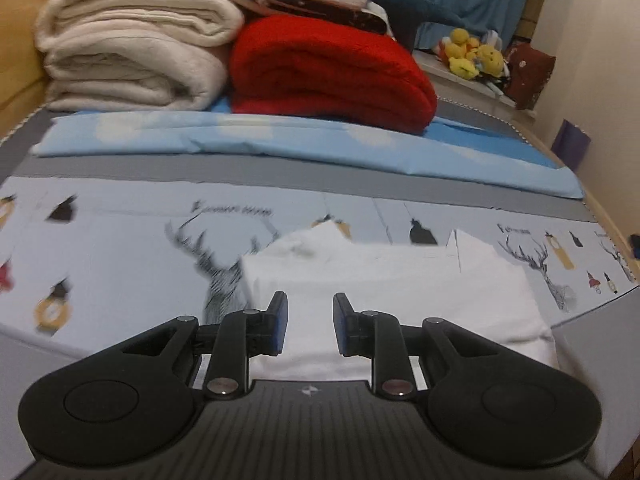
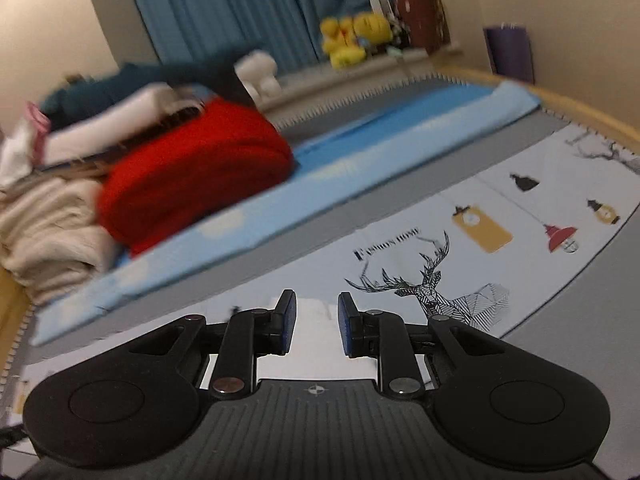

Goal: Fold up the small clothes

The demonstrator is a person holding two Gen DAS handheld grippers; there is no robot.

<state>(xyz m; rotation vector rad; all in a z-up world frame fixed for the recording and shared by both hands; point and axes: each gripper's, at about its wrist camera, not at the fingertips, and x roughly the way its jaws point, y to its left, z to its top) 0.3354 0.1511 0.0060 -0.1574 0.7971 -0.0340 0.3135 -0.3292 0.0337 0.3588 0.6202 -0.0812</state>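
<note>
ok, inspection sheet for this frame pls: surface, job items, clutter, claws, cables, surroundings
Surface: printed sheet with deer and lamp motifs, over a grey mattress.
Job's things: white garment lying partly folded on the sheet.
Clutter: red blanket, cream blankets, blue bedding, stacked at the far side.
Claws: left claw open above the garment; right claw open, empty.
Cables: nothing seen.
Surroundings: blue curtain, yellow plush toys, beige wall.

Left gripper (image 1: 310, 322) with jaws parted, blue pads (image 1: 280, 330) facing each other, nothing between them — poised over a white folded garment (image 1: 400, 284), deer-print sheet (image 1: 120, 264) beneath, red blanket (image 1: 328, 76) beside cream blankets (image 1: 128, 52) behind, yellow plush toys (image 1: 474, 54) far back.
</note>
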